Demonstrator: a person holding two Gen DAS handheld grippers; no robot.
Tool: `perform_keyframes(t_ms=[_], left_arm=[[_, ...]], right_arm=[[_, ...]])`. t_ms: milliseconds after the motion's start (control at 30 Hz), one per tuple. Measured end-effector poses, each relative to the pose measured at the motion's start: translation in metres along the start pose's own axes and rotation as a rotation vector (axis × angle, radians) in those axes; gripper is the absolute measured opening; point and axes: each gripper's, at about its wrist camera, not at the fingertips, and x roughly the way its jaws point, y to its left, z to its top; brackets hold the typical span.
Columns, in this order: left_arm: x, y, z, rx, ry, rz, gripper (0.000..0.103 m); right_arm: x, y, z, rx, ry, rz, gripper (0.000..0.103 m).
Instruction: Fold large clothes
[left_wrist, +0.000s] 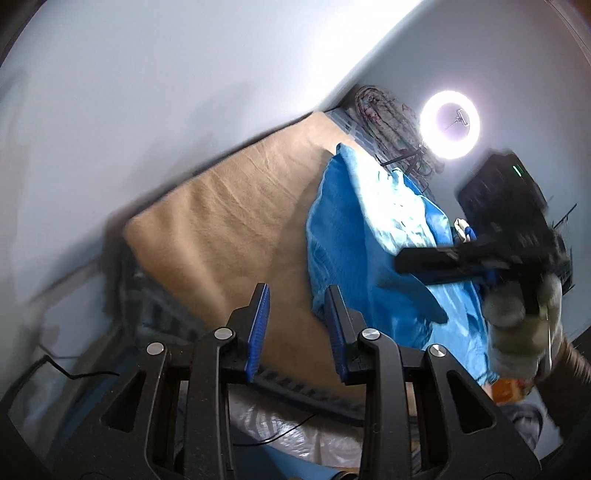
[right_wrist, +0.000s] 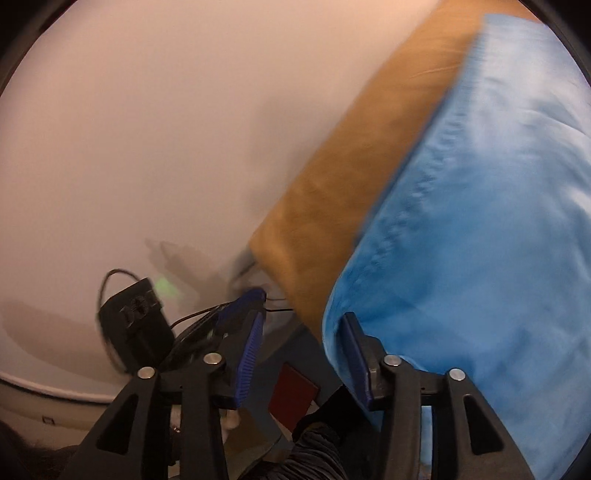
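The blue garment (left_wrist: 354, 236) lies in a loose, rumpled heap on the tan-covered bed (left_wrist: 236, 206), bunched toward the far side near the ring light (left_wrist: 450, 125), with one edge hanging off the bed's near side in the right wrist view (right_wrist: 480, 240). No neat fold shows: the cloth is creased and doubled over itself unevenly, so the folding looks at an early stage, with spreading and squaring still to do. The left tongs (left_wrist: 297, 321) stand partly apart over the bare bed cover just beside the garment's edge, and nothing is between them. The right tongs (right_wrist: 304, 350) are parted too; the blue cloth drapes against the outside of one finger but does not sit between the pads, so it seems free of any grip. From the left view the right tongs (left_wrist: 402, 264) hang above the middle of the heap. Both need a fresh hold on an edge or corner before any fold can be made.
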Motion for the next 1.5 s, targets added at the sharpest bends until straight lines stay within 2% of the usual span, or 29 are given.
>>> perform_keyframes(t_ms=[100, 200, 233, 333, 367, 433, 500, 567, 667, 867, 933, 967, 1000, 1067, 1167, 1233, 1300, 1400, 1500], left_arm=[[-0.023, 0.007, -0.008, -0.001, -0.022, 0.029, 0.029], [-0.034, 0.014, -0.010, -0.016, -0.016, 0.025, 0.029], [-0.035, 0.014, -0.010, -0.013, -0.014, 0.021, 0.029], [-0.032, 0.011, -0.006, 0.001, -0.009, 0.004, 0.029], [-0.029, 0.011, -0.005, 0.002, -0.007, -0.008, 0.029], [-0.018, 0.007, 0.000, 0.008, 0.007, -0.042, 0.031], [-0.004, 0.001, 0.008, 0.008, 0.036, -0.092, 0.050], [0.016, -0.008, 0.016, 0.016, 0.060, -0.136, 0.060], [0.049, -0.021, 0.028, 0.052, 0.099, -0.115, 0.060], [0.109, -0.025, 0.037, 0.036, 0.181, -0.096, 0.060], [0.123, -0.022, 0.037, 0.009, 0.200, -0.113, 0.060], [0.131, -0.022, 0.036, -0.006, 0.211, -0.118, 0.058], [0.135, -0.023, 0.035, -0.008, 0.215, -0.123, 0.037], [0.146, -0.030, 0.032, 0.027, 0.233, -0.094, 0.007], [0.139, -0.046, 0.031, 0.091, 0.192, -0.091, 0.006], [0.131, -0.057, 0.032, 0.141, 0.162, -0.081, 0.005], [0.124, -0.072, 0.033, 0.204, 0.140, -0.066, 0.005], [0.118, -0.090, 0.033, 0.277, 0.123, -0.051, 0.005], [0.117, -0.106, 0.032, 0.330, 0.117, -0.042, 0.005]], right_arm=[[0.021, 0.018, 0.011, -0.014, 0.036, -0.091, 0.057], [0.020, 0.028, 0.013, -0.064, 0.017, -0.206, 0.057], [0.014, 0.028, 0.011, -0.072, 0.009, -0.209, 0.057], [-0.010, 0.018, 0.001, -0.027, -0.030, -0.137, 0.057], [-0.020, 0.016, -0.002, -0.027, -0.052, -0.146, 0.055], [-0.031, 0.009, -0.007, -0.032, -0.078, -0.203, 0.049], [-0.038, -0.002, -0.012, -0.015, -0.085, -0.242, 0.041], [-0.039, -0.011, -0.013, -0.029, -0.103, -0.317, 0.040], [-0.038, -0.025, -0.009, -0.069, -0.165, -0.442, 0.040], [-0.057, -0.067, 0.006, -0.037, -0.305, -0.519, 0.040], [-0.065, -0.082, 0.013, -0.017, -0.335, -0.549, 0.040], [-0.068, -0.091, 0.016, 0.001, -0.348, -0.559, 0.040], [-0.069, -0.098, 0.018, 0.019, -0.356, -0.560, 0.040], [-0.068, -0.120, 0.026, 0.083, -0.354, -0.545, 0.040], [-0.056, -0.149, 0.031, 0.150, -0.266, -0.519, 0.039], [-0.062, -0.152, 0.036, 0.175, -0.268, -0.484, 0.042], [-0.076, -0.153, 0.044, 0.214, -0.298, -0.415, 0.056], [-0.094, -0.145, 0.065, 0.214, -0.373, -0.374, 0.065], [-0.094, -0.138, 0.095, 0.206, -0.372, -0.339, 0.070]])
